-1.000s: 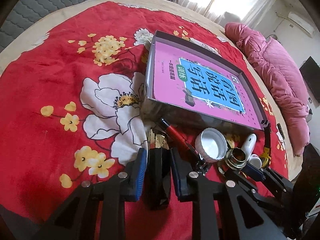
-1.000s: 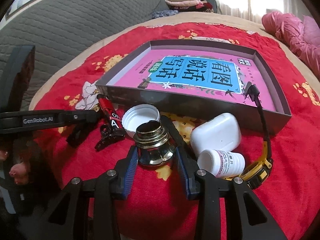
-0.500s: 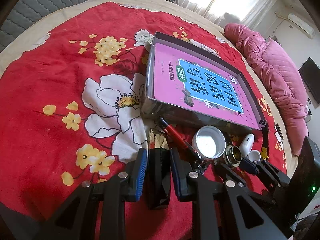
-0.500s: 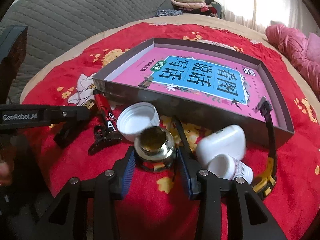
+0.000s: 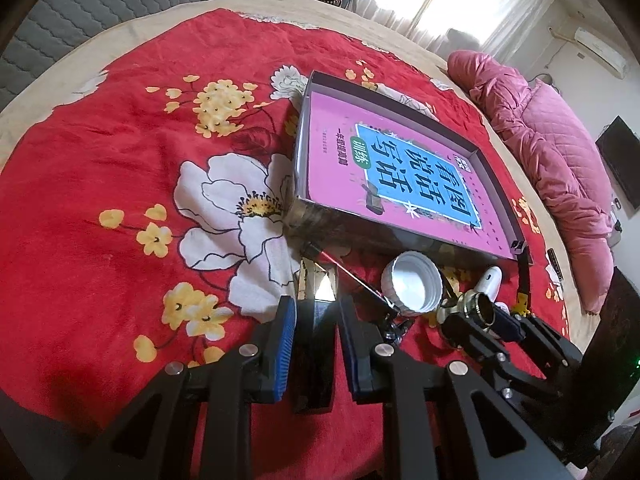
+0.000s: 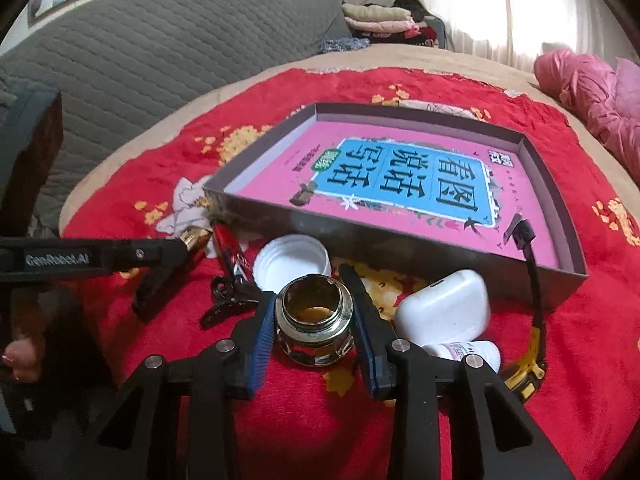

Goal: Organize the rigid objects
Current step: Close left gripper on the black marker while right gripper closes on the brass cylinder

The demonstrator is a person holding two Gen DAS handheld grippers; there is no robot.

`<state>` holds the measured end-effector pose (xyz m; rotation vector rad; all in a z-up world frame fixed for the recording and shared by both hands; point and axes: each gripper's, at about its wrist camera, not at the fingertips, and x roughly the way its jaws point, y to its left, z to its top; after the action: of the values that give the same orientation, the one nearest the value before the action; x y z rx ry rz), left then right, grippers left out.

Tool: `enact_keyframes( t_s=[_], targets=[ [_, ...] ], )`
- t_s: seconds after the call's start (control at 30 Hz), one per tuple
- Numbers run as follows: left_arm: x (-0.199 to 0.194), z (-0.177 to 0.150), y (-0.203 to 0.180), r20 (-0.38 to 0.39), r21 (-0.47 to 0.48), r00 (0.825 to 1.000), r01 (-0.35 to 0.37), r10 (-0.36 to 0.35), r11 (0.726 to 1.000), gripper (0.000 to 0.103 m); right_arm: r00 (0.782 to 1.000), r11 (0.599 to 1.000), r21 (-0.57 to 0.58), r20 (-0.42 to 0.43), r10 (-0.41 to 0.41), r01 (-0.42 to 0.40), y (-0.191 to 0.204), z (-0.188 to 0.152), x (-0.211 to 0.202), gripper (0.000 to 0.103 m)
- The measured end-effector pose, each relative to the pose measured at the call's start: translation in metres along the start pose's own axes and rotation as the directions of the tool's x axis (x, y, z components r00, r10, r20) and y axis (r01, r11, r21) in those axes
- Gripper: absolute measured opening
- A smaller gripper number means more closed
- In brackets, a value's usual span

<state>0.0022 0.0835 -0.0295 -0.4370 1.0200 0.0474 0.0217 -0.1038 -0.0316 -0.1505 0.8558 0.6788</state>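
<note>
Our left gripper [image 5: 316, 332] closes on the dark glossy box [image 5: 314, 344], our right gripper [image 6: 314, 320] closes around the open glass jar [image 6: 314, 320]; tilted, its brown contents may spill.

The red floral blanket [image 5: 120, 184] on the bed is soft, matt, fuzzy cloth. The shallow box [image 6: 420, 248] looks like grey cardboard, its near wall faintly shiny, and the pink book cover [image 6: 400, 184] inside is smooth glossy paper. The small jar [image 6: 314, 328] is clear glass with a dull metallic neck. The cap [image 6: 294, 258] and the earbud case [image 6: 444, 312] are smooth white plastic. The headboard [image 6: 160, 52] is quilted grey fabric. The pink padded jacket [image 5: 552, 152] has a slight sheen.
</note>
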Motion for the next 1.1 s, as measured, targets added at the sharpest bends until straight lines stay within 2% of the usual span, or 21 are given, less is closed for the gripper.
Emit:
enact_keyframes(
  t_s=[0.03, 0.27, 0.4, 0.5, 0.6, 0.7, 0.77, 0.8, 0.9, 1.0, 1.03, 1.07, 1.1],
  targets=[
    [0.0, -0.002, -0.001, -0.008, 0.005, 1.0, 0.002, -0.002, 1.0, 0.0, 1.0, 1.0, 0.002, 0.002, 0.0, 0.0, 0.0, 0.0, -0.001, 0.038],
    [0.004, -0.009, -0.014, -0.028, 0.066, 0.999, -0.024, 0.026, 0.998, 0.0, 1.0, 1.0, 0.025, -0.001, 0.006, -0.006, -0.003, -0.002, -0.002, 0.038],
    [0.004, -0.009, -0.015, -0.035, 0.067, 0.999, -0.038, 0.04, 0.997, 0.0, 1.0, 0.999, 0.038, 0.003, 0.013, -0.013, -0.005, -0.001, -0.003, 0.038],
    [0.005, -0.01, -0.015, -0.042, 0.071, 0.997, -0.061, 0.064, 0.996, 0.001, 1.0, 0.999, 0.046, 0.005, 0.017, -0.017, -0.006, -0.001, -0.004, 0.038],
    [0.004, -0.01, -0.016, -0.046, 0.071, 0.997, -0.053, 0.057, 0.996, 0.006, 1.0, 0.999, 0.051, 0.008, 0.018, -0.019, -0.006, 0.0, -0.005, 0.038],
    [0.004, -0.011, -0.019, -0.049, 0.087, 0.997, -0.054, 0.058, 0.995, 0.019, 1.0, 0.998, 0.053, 0.013, 0.021, -0.022, -0.007, 0.0, -0.006, 0.038],
    [0.007, -0.013, -0.02, -0.071, 0.096, 0.995, -0.061, 0.068, 0.994, 0.037, 1.0, 0.998, 0.053, 0.019, 0.022, -0.023, -0.006, 0.0, -0.008, 0.038],
    [0.012, -0.016, -0.021, -0.093, 0.101, 0.993, -0.067, 0.076, 0.993, 0.038, 1.0, 0.998, 0.054, 0.021, 0.023, -0.024, -0.006, 0.001, -0.009, 0.038],
    [0.021, -0.019, -0.024, -0.117, 0.118, 0.988, -0.083, 0.097, 0.99, 0.039, 0.999, 0.998, 0.055, 0.027, 0.024, -0.026, -0.007, 0.001, -0.011, 0.038],
    [0.021, -0.019, -0.024, -0.104, 0.118, 0.991, -0.071, 0.083, 0.99, 0.037, 0.999, 0.998, 0.059, 0.032, 0.023, -0.025, -0.008, 0.001, -0.013, 0.038],
    [0.021, -0.019, -0.023, -0.101, 0.119, 0.991, -0.076, 0.088, 0.99, 0.028, 0.999, 0.998, 0.06, 0.033, 0.023, -0.025, -0.008, 0.001, -0.013, 0.038],
    [0.021, -0.019, -0.022, -0.096, 0.125, 0.99, -0.089, 0.101, 0.988, 0.023, 0.999, 0.998, 0.062, 0.034, 0.023, -0.025, -0.008, 0.001, -0.014, 0.038],
    [0.02, -0.018, -0.022, -0.096, 0.125, 0.991, -0.083, 0.096, 0.989, 0.023, 0.999, 0.998, 0.063, 0.035, 0.022, -0.025, -0.008, 0.001, -0.014, 0.038]
  ],
)
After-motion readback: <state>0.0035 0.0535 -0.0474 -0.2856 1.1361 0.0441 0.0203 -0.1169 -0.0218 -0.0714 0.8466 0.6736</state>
